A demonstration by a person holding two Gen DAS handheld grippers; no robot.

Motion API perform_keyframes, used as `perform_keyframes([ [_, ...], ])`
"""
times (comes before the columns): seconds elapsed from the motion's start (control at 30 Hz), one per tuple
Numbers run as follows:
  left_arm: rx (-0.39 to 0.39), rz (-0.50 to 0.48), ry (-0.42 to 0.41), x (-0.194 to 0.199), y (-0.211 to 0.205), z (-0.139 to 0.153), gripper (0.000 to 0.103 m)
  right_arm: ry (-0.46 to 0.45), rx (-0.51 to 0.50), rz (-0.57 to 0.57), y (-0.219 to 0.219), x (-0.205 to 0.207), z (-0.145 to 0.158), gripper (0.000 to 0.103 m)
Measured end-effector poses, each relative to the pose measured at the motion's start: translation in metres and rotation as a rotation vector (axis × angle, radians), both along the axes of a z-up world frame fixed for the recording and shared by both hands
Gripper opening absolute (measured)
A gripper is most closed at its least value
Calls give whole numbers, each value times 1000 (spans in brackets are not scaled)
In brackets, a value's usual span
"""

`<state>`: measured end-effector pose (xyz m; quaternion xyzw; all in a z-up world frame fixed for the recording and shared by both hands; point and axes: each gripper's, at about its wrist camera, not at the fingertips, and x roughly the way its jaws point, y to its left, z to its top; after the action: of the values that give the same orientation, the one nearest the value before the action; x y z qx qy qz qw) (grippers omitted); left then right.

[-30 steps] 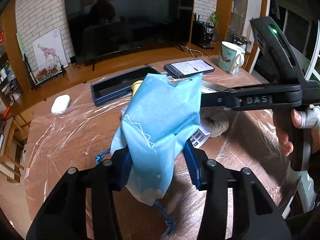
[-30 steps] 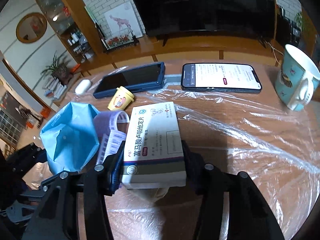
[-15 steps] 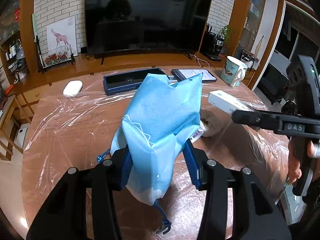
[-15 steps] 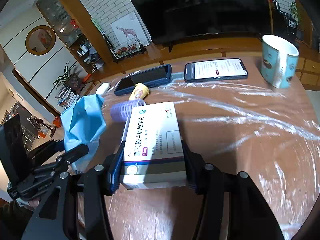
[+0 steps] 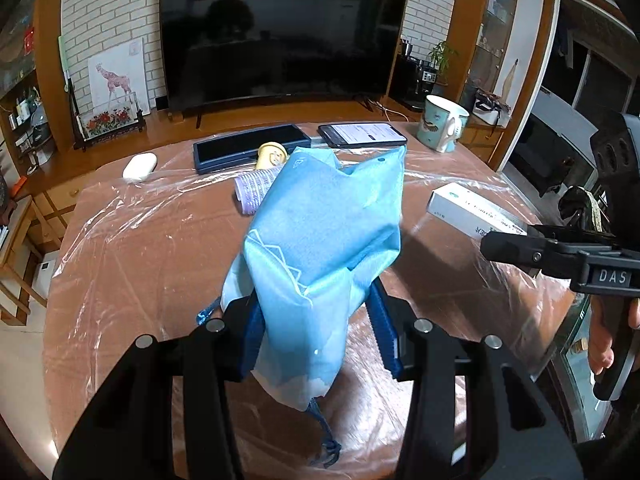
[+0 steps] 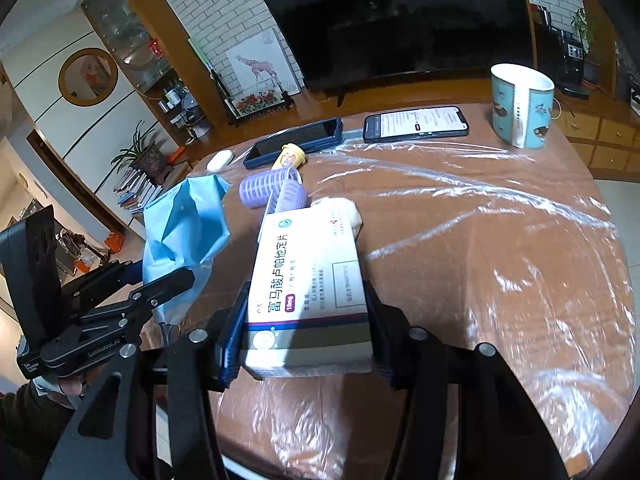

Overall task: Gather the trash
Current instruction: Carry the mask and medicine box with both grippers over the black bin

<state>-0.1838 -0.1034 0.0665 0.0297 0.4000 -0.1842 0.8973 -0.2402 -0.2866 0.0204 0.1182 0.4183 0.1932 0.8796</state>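
Left gripper [image 5: 316,332]: clamped on a blue bag [image 5: 320,248], which is held upright above the table [image 5: 120,248]; a drawstring hangs from its lower end.
Right gripper [image 6: 306,336]: closed on a white medicine box [image 6: 308,280], gripped by its long sides and lifted clear of the table.
Trash left on the table: two purple hair rollers [image 6: 272,188], a small yellow cup [image 6: 290,155] lying on its side, and a crumpled beige wad [image 6: 344,212] partly hidden behind the box.
Other things: a dark blue tablet [image 6: 296,142] and a lit phone [image 6: 416,124] are seen at the far edge, a patterned mug [image 6: 522,106] to the right, a white case [image 6: 220,160] to the left.
Table cover: wrinkled clear plastic film is spread over the wood.
Obstruction: from the left wrist view the rollers and cup are partly covered by the bag.
Hands: both grippers are angled downward, side by side; a hand [image 5: 600,336] is wrapped round the right handle.
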Motion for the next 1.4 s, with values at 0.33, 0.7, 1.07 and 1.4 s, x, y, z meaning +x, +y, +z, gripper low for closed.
perform_keyframes([
  [0.33,0,-20,-18,-37,-7,9,48,-20,-8,10,-3,-38,6,51],
  [0.7,3,-34,-31,-78,-13,15,48,-35,-23,25,-8,-82,11,51],
  [1.07,8,-53,-28,-114,-20,14,48,-27,-38,41,-17,-120,9,51],
  [1.4,11,-74,-11,-145,-27,10,48,-11,-43,48,-26,-151,4,51],
])
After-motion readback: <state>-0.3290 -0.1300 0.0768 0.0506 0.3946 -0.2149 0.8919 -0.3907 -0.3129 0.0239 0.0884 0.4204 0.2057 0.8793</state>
